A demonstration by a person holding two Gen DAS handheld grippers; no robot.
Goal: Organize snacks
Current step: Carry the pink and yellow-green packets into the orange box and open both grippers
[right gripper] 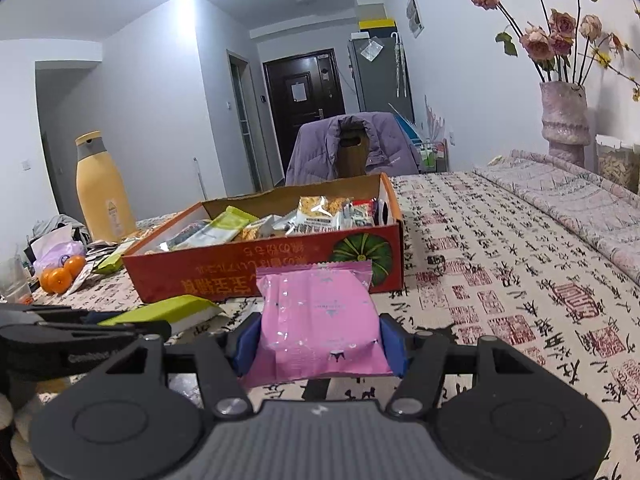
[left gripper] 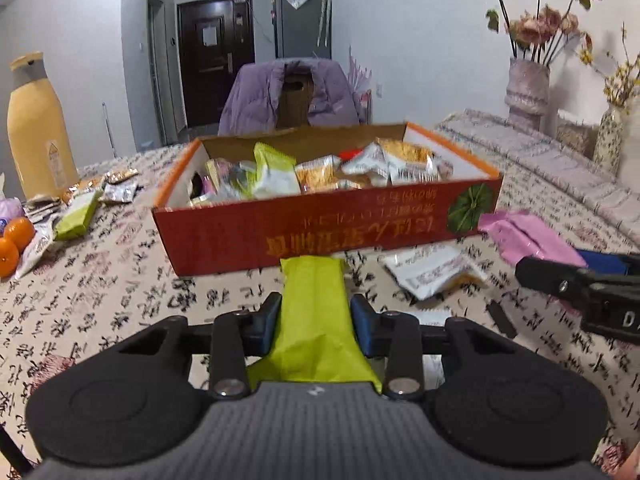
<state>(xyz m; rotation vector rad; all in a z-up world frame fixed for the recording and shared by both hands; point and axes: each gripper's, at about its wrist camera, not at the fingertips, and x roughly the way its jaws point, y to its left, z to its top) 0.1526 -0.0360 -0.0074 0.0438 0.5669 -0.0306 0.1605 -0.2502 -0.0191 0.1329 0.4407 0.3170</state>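
Observation:
A red cardboard box (left gripper: 328, 232) (right gripper: 224, 268) stands on the table, holding several snack packets. My left gripper (left gripper: 315, 312) is shut on a lime-green snack packet (left gripper: 314, 316), just in front of the box's near wall. My right gripper (right gripper: 320, 336) is shut on a pink snack packet (right gripper: 320, 320), also short of the box, toward its right corner. In the left wrist view the pink packet (left gripper: 528, 236) and the right gripper's fingers (left gripper: 560, 280) show at the right. In the right wrist view the green packet (right gripper: 168, 312) lies at the left. A white-and-orange packet (left gripper: 432, 272) lies on the cloth between them.
More loose snack packets (left gripper: 80, 208) and oranges (left gripper: 16, 236) lie at the far left beside a tall yellow bottle (left gripper: 38, 128). A vase of dried roses (right gripper: 564, 120) stands at the back right. A chair draped with a purple jacket (left gripper: 292, 96) is behind the box.

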